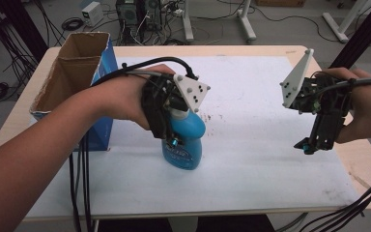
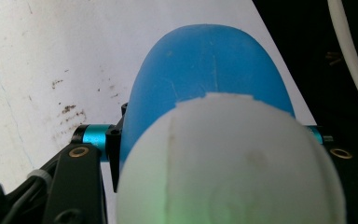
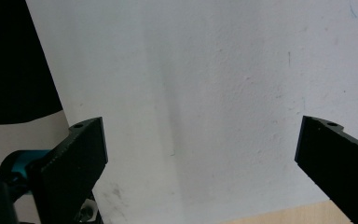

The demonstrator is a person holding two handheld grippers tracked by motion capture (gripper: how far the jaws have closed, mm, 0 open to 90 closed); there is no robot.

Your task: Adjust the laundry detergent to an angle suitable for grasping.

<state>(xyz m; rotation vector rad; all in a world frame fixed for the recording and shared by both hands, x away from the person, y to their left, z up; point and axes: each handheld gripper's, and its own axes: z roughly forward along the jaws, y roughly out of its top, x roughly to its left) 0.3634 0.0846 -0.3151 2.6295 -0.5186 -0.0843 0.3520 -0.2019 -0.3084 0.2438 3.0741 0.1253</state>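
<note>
One smooth, rounded, probably plastic bottle (image 1: 184,140)

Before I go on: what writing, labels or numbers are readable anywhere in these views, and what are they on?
No text can be read here.
Blue spray bottle, held in the left tongs: a label with light print on its front in the high view, too small and blurred to read.
Blue cardboard box: no print legible on its side.
White table mat: only dark smudges and faint pen marks, no words.
</note>
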